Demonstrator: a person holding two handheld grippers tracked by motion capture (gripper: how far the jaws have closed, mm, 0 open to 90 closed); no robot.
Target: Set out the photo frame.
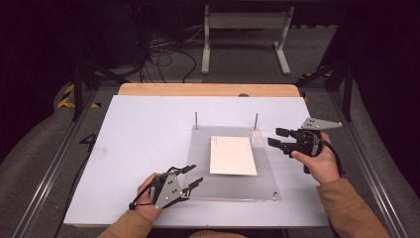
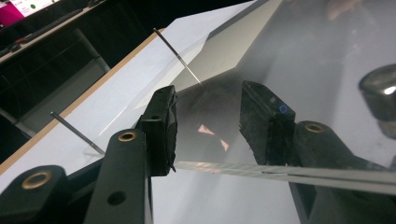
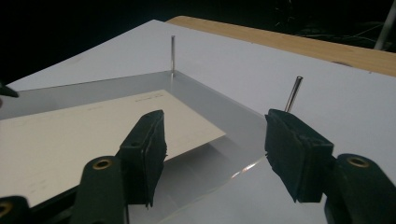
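A clear acrylic plate [image 1: 198, 163] lies flat on the white table board, with a cream sheet of paper [image 1: 233, 155] on its middle. Two thin metal pins [image 1: 196, 120] [image 1: 256, 121] stand upright at the plate's back corners. My left gripper [image 1: 196, 174] is open at the plate's front left corner. In the left gripper view its jaws straddle the plate's near edge [image 2: 280, 170] without closing on it. My right gripper [image 1: 274, 136] is open beside the plate's right edge. It looks across the paper [image 3: 70, 140], with one pin [image 3: 294, 93] just beyond its right jaw.
The white board [image 1: 143, 129] has bare room left of the plate and behind it, over a wooden tabletop edge [image 1: 208, 89]. A small screw [image 1: 275, 197] sits in the plate's front right corner. A rounded metal knob [image 2: 380, 93] shows at right in the left gripper view.
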